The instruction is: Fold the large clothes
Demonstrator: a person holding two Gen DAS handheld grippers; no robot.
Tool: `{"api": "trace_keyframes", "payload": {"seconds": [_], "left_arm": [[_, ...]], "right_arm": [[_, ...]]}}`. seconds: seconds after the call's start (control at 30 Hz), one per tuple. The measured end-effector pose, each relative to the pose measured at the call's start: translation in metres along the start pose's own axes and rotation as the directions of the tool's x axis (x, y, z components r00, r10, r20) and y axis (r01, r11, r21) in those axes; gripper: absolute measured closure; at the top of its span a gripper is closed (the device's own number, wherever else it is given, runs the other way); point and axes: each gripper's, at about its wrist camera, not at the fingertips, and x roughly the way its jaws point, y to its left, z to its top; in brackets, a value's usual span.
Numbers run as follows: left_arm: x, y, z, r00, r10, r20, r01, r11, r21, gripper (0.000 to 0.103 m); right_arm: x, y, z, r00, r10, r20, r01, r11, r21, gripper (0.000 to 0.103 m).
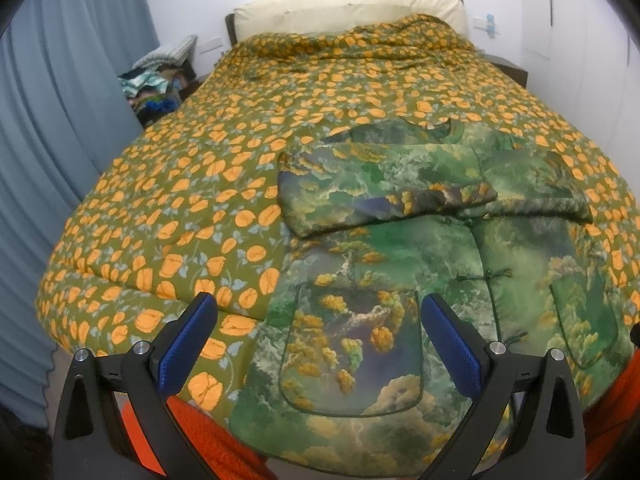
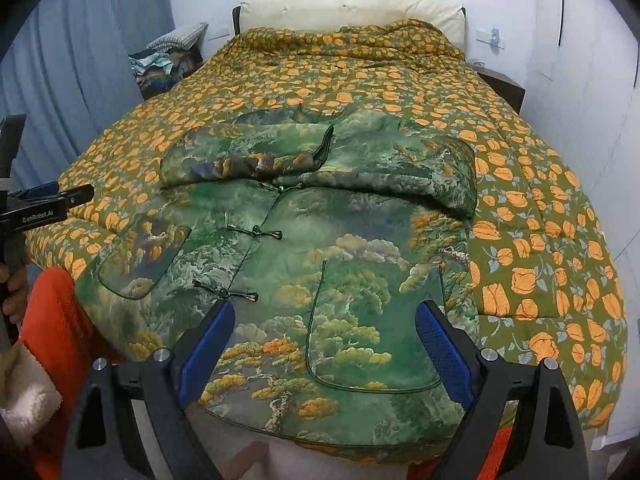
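Note:
A green padded jacket with a landscape print (image 1: 400, 248) (image 2: 320, 248) lies face up on the bed, knot buttons down its middle, hem toward me. Both sleeves are folded across the chest: the left sleeve (image 1: 380, 188) (image 2: 248, 152) lies on top, the right sleeve (image 1: 536, 184) (image 2: 404, 176) under it. My left gripper (image 1: 316, 316) is open and empty, above the left patch pocket (image 1: 352, 348). My right gripper (image 2: 324, 324) is open and empty, above the right patch pocket (image 2: 372, 328). The left gripper also shows at the left edge of the right wrist view (image 2: 36, 208).
The bed is covered by an olive quilt with orange flowers (image 1: 200, 184) (image 2: 540, 220), cream headboard (image 1: 348, 8) behind. A heap of clothes (image 1: 160, 84) sits at the bed's far left by blue curtains (image 1: 60, 120). An orange garment (image 2: 56, 312) hangs at the near edge.

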Motion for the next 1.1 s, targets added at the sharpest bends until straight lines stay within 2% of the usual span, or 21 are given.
{"api": "trace_keyframes", "payload": {"seconds": [0.3, 0.73, 1.1], "left_arm": [[0.002, -0.008, -0.003, 1.0, -0.007, -0.014, 0.007, 1.0, 0.024, 0.001], [0.015, -0.015, -0.019, 0.998, -0.006, -0.068, 0.009, 0.999, 0.038, 0.001], [0.023, -0.015, -0.024, 0.996, -0.006, -0.092, 0.009, 0.999, 0.037, 0.001]], "right_arm": [[0.004, -0.004, 0.001, 0.998, -0.064, -0.029, 0.064, 0.998, 0.013, 0.012], [0.004, -0.014, 0.002, 0.976, -0.209, -0.056, 0.21, 0.977, 0.021, 0.012], [0.007, -0.015, 0.0, 0.966, -0.254, -0.055, 0.255, 0.967, -0.002, 0.012]]}}
